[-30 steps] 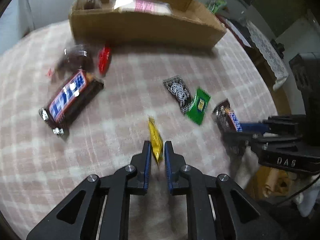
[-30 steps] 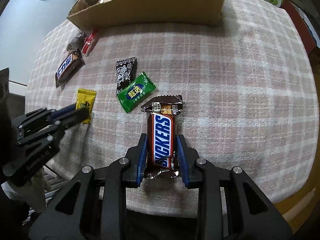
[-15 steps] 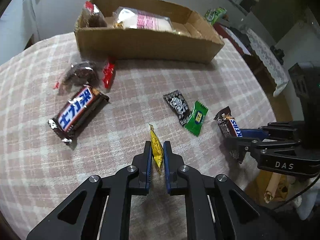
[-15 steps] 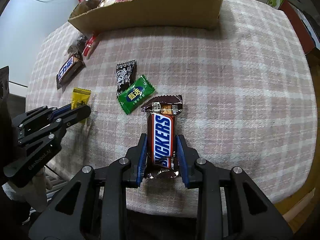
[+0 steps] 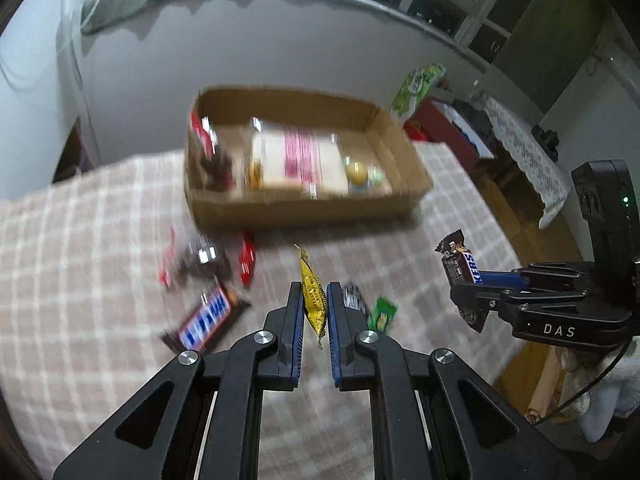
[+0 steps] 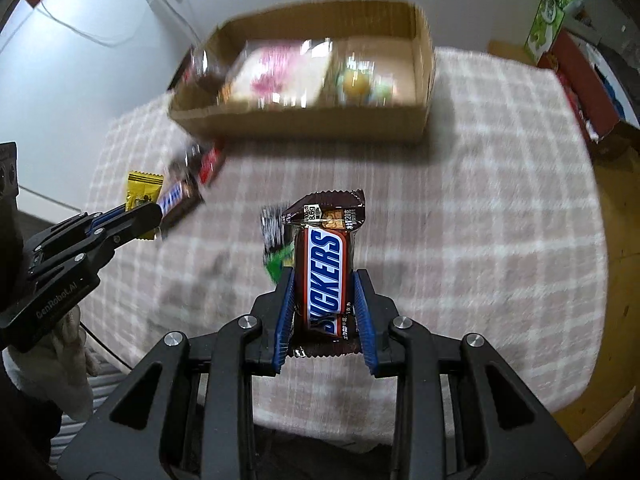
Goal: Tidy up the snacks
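My left gripper (image 5: 315, 292) is shut on a small yellow candy packet (image 5: 312, 296), held edge-on in the air above the checked tablecloth (image 5: 80, 264). My right gripper (image 6: 323, 280) is shut on a Snickers bar (image 6: 326, 268), also lifted off the cloth. Each gripper shows in the other's view: the right gripper (image 5: 466, 284) with its bar (image 5: 458, 262) at the right, the left gripper (image 6: 148, 216) with the yellow packet (image 6: 142, 192) at the left. The open cardboard box (image 5: 400, 196) stands beyond both, holding a pink-and-white bag (image 5: 300, 158) and other snacks.
On the cloth lie a large blue-labelled chocolate bar (image 5: 206, 318), a dark wrapped snack with red ends (image 5: 200, 258), a black packet (image 5: 354, 298) and a green packet (image 5: 382, 316). The table edge (image 6: 600, 380) drops off at the right, with cluttered furniture (image 5: 452, 132) beyond. A gloved hand (image 6: 68, 364) holds the left gripper.
Both grippers have risen from the cloth, carrying the yellow packet and the Snickers bar upward. Both views have tilted up, so the inside of the box now shows.
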The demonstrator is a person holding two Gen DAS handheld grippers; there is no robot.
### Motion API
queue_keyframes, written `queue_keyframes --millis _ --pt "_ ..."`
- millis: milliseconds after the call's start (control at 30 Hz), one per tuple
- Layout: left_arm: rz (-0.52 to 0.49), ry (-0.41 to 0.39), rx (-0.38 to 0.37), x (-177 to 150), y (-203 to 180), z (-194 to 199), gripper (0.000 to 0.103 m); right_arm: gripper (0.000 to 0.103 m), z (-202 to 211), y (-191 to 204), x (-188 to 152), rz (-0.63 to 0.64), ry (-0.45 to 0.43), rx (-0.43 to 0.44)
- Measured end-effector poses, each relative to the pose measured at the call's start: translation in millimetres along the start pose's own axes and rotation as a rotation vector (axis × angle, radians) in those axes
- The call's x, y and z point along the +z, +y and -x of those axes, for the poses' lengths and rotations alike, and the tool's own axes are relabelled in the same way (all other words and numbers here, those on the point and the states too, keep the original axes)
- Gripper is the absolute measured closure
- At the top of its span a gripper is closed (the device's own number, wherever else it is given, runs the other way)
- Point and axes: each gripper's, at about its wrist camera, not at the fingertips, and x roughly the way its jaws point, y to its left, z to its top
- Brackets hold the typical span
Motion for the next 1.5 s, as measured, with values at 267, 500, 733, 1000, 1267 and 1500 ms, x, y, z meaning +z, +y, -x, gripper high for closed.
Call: queue_keyframes --millis 267,500,733,1000,1267,1500 --pt "-0.05 -0.069 0.023 44 0 8 0.094 0.073 21 -8 51 0.004 -0.088 -0.019" --pt "-0.071 -0.097 0.037 69 4 5 0.094 0.073 30 -11 87 0.025 -0.138 -0.039" --pt "-0.051 -0.094 0.034 89 11 -7 0.093 0.073 23 -16 121 0.028 -0.155 -0.056" --pt "0.001 -0.052 0.026 104 23 -35 0.094 0.073 -2 -23 145 0.012 -0.133 -0.057" --pt "0.006 -0.017 0.034 107 24 -50 0.093 0.073 -24 -24 153 0.017 -0.098 -0.053" --pt "-0.009 -0.019 0.047 107 23 -48 0.063 0.024 -18 -23 154 0.031 -0.142 -0.054"
